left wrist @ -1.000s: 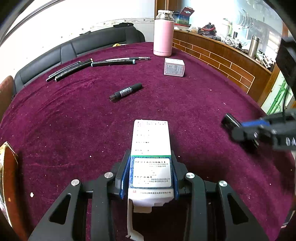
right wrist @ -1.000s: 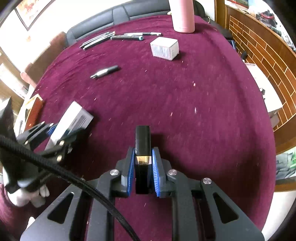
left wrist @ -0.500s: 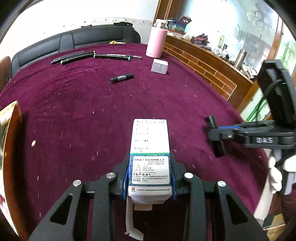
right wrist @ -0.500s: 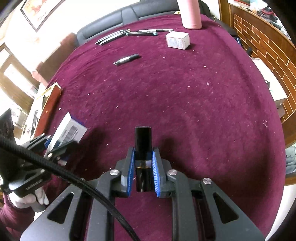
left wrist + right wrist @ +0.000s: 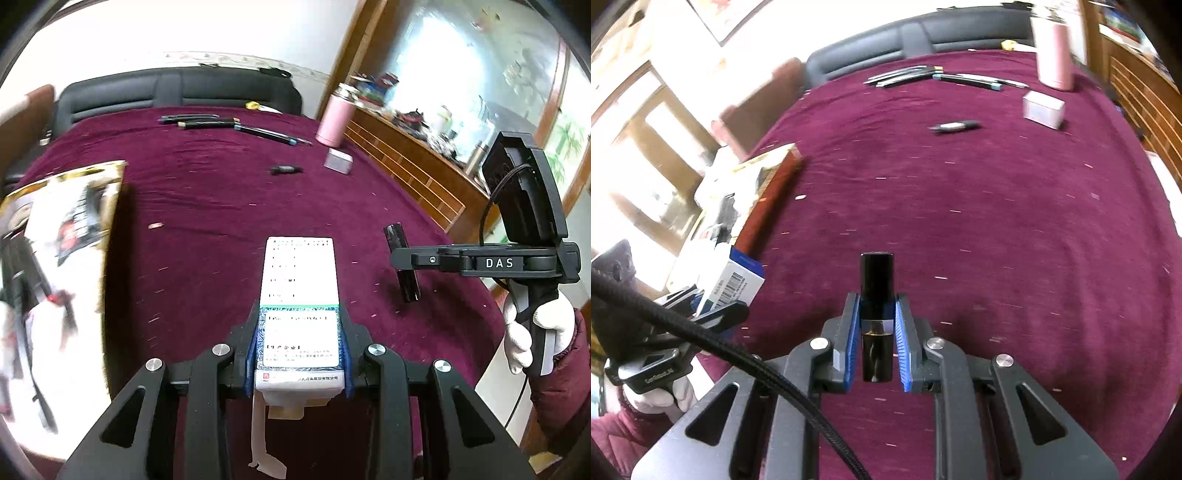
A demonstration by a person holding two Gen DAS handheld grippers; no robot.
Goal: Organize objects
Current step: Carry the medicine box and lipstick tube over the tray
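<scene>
Left wrist view: left tool (image 5: 299,332) is clamped on a white medicine box (image 5: 299,288), box lengthwise between the blue pads, loose end flap hanging underneath. Right tool (image 5: 875,332) is clamped on a short black tube (image 5: 876,291), upright between its pads; from the left view the same tube (image 5: 400,266) hangs above the table (image 5: 221,206).

Step in hand, as I read it: both items picked, mid-carry, clear of the cloth. An open gift box (image 5: 62,236) with dark contents sits at the table's left edge, likely the drop spot. Next move calls for steering each item over its slot, lowering, then releasing one at a time. The flap could snag.

Not yet sorted at the far end: row of pens (image 5: 923,75), loose black marker (image 5: 955,126), small white carton (image 5: 1043,109), pink flask (image 5: 334,122).

Versus a second ago: both tools have swung leftward and lifted a little; the gift box, then a sliver at the frame edge, now fills the left side. Grips unchanged.
</scene>
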